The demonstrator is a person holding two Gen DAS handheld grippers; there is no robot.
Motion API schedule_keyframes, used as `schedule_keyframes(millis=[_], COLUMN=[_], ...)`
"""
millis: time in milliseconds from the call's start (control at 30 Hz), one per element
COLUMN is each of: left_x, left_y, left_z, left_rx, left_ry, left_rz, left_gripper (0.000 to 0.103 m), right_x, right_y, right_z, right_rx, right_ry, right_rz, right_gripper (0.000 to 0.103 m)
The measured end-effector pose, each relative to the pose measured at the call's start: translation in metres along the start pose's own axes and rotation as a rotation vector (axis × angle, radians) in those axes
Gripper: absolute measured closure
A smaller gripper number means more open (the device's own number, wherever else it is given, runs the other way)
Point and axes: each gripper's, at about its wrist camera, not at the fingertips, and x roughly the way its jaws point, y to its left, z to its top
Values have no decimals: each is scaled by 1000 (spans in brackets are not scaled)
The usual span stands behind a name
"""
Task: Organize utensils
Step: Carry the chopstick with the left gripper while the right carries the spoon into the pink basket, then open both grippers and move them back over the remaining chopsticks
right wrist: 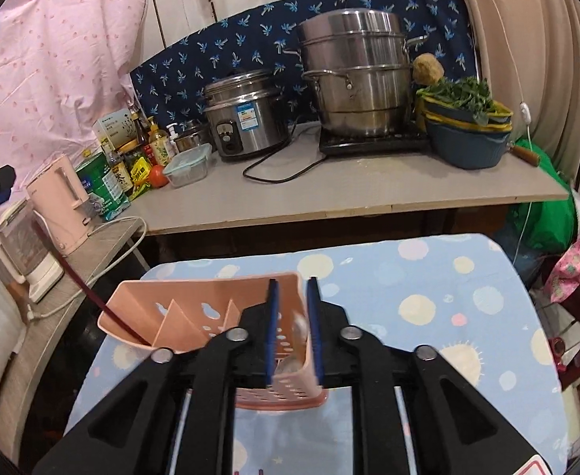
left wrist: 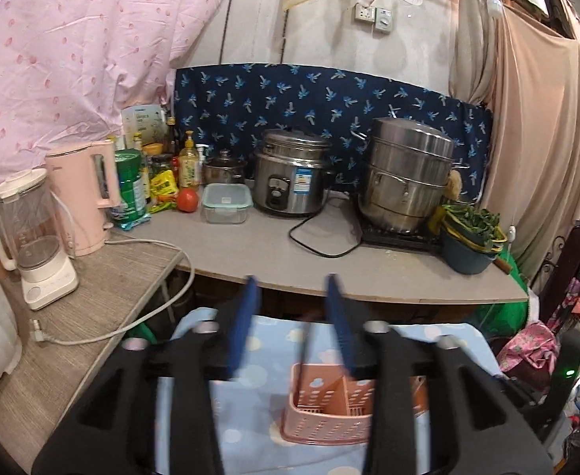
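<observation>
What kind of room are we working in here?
Most likely a cramped home kitchen corner. A rice cooker and a stacked steel steamer pot stand on the worktop, with sauce bottles and a pink kettle at its left end. Cloth sheets hang around it.

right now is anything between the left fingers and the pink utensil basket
Nothing solid blocks it. The left gripper hangs open just above the pink basket, with open air between. One dark chopstick leans up out of the basket's left end toward that side and could be bumped.
</observation>
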Motion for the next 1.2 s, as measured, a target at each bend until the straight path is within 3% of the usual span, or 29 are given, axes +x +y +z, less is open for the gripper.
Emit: schedule_keyframes(millis=[100, 300, 700, 967, 1200], left_x=[-13, -43, -113, -134, -146], left_y=[4, 7, 12, 18, 24], left_z=[-7, -30, -119, -192, -238], left_rx=[10, 54, 128, 125, 131], left_ry=[-13, 54, 185, 320, 378], left_rz=[20, 73, 131, 122, 127], left_gripper=[48, 41, 36, 36, 36], right_x=[-18, -67, -157, -181, -185], right_y=[-2, 2, 11, 11, 3], right_z=[-4, -26, -125, -198, -242], right_rx=[15, 9, -45, -40, -11], right_ry=[-6, -2, 59, 152, 212], right_rz=[17, 44, 6, -18, -43], right_gripper=[78, 66, 61, 61, 61])
